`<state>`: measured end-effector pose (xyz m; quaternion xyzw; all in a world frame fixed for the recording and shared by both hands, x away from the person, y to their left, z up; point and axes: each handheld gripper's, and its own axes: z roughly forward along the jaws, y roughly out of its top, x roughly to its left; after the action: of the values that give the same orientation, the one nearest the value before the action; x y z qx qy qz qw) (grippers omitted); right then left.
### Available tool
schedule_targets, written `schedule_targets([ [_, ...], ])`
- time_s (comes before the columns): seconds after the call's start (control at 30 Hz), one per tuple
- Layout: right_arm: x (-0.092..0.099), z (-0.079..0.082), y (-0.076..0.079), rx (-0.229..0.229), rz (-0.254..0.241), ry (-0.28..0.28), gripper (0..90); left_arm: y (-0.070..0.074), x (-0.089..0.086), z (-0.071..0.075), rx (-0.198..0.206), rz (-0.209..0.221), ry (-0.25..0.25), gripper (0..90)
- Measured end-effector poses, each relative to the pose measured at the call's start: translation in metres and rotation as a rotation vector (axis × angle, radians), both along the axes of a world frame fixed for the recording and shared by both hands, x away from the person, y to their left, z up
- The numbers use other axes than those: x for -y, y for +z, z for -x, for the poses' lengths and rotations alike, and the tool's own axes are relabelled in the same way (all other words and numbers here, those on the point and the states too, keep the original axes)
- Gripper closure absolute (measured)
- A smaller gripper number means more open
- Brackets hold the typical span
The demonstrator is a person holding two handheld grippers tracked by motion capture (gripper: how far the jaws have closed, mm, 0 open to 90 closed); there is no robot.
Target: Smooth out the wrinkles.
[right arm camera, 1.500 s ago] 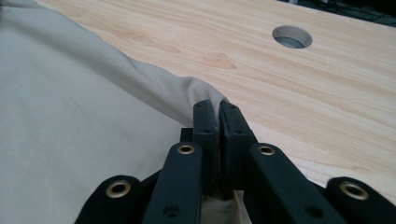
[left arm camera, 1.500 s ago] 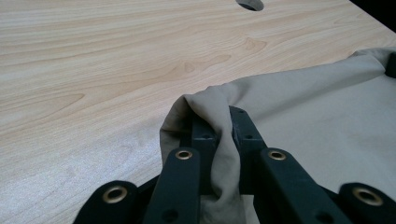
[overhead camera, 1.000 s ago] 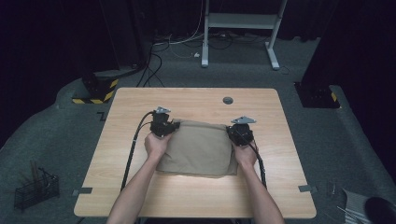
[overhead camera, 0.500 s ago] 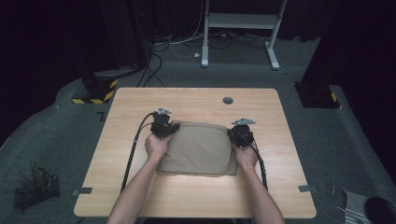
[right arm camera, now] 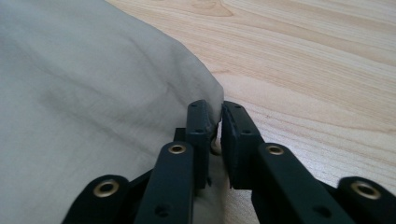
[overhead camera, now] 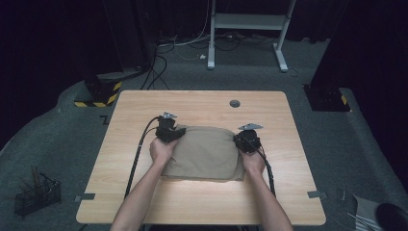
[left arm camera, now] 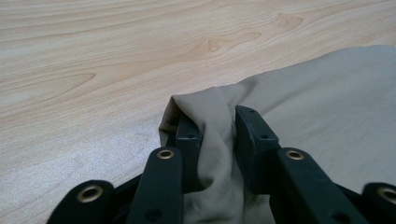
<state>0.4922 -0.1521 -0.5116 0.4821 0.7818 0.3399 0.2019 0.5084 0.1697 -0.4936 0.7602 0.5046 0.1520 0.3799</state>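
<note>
While the tan folded cloth (overhead camera: 204, 153) lies flat on the wooden table (overhead camera: 144, 103), note that it sits directly between your two grippers, its long axis running from one to the other. Both are equally near, each at one far corner.

The left gripper (overhead camera: 169, 133) has a bunched fold of that corner between its jaws (see the left gripper view, cloth (left arm camera: 299, 116), gripper (left arm camera: 218, 135)). The jaws have just been opening; the fabric fills the gap loosely, so judge this grip as slackening rather than clamped.

The right gripper (overhead camera: 247, 141) stands at the opposite far corner. In the right gripper view, its jaws (right arm camera: 214, 128) have also just been opening, with a narrow gap and the cloth's edge (right arm camera: 93, 93) running into it.

Expect both corners to drop free; withdraw each gripper outward, away from the cloth.
</note>
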Motion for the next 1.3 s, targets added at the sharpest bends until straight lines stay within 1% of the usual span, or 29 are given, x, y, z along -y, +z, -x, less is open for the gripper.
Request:
schedule_targets([
  [0.1,0.001,0.000,-0.001,-0.004,-0.008,-0.008,75.9,0.000,-0.001,0.001,0.009,-0.011,0.009,66.5],
  [0.17,0.002,0.000,-0.001,-0.004,-0.009,-0.013,72.1,-0.001,-0.002,0.001,0.009,0.003,0.026,61.5],
  [0.23,0.004,0.000,-0.001,-0.011,-0.018,-0.022,68.5,-0.002,-0.004,0.002,0.011,0.009,0.033,57.7],
  [0.3,0.007,0.000,-0.002,-0.015,-0.030,-0.024,67.1,-0.003,-0.005,0.002,0.017,0.011,0.037,55.3],
  [0.33,0.007,0.000,-0.002,-0.015,-0.035,-0.025,66.7,-0.003,-0.005,0.003,0.015,0.019,0.042,54.3],
  [0.47,0.007,0.000,-0.004,-0.019,-0.045,-0.020,66.7,-0.005,-0.006,0.006,0.015,0.026,0.036,54.1],
  [0.53,0.007,0.001,-0.005,-0.024,-0.048,-0.011,66.7,-0.005,-0.007,0.007,0.012,0.018,0.029,54.1],
  [0.7,0.008,0.004,-0.006,-0.030,-0.055,0.003,66.1,-0.004,-0.006,0.013,0.023,-0.003,0.014,54.3],
  [0.87,0.009,0.009,-0.006,-0.038,-0.065,0.009,65.0,-0.004,-0.008,0.021,0.023,0.006,0.012,54.1],
  [0.93,0.009,0.010,-0.005,-0.039,-0.058,0.021,63.8,-0.004,-0.008,0.024,0.029,-0.003,0.007,54.0],
  [1.03,0.009,0.014,-0.005,-0.041,-0.058,0.029,63.1,-0.004,-0.009,0.030,0.033,-0.004,0.003,53.8],
  [1.13,0.011,0.019,-0.005,-0.044,-0.059,0.035,62.2,-0.005,-0.010,0.037,0.034,0.009,0.000,53.1],
  [1.3,0.011,0.028,-0.004,-0.049,-0.046,0.052,60.4,-0.005,-0.011,0.048,0.039,0.013,-0.004,51.7],
])
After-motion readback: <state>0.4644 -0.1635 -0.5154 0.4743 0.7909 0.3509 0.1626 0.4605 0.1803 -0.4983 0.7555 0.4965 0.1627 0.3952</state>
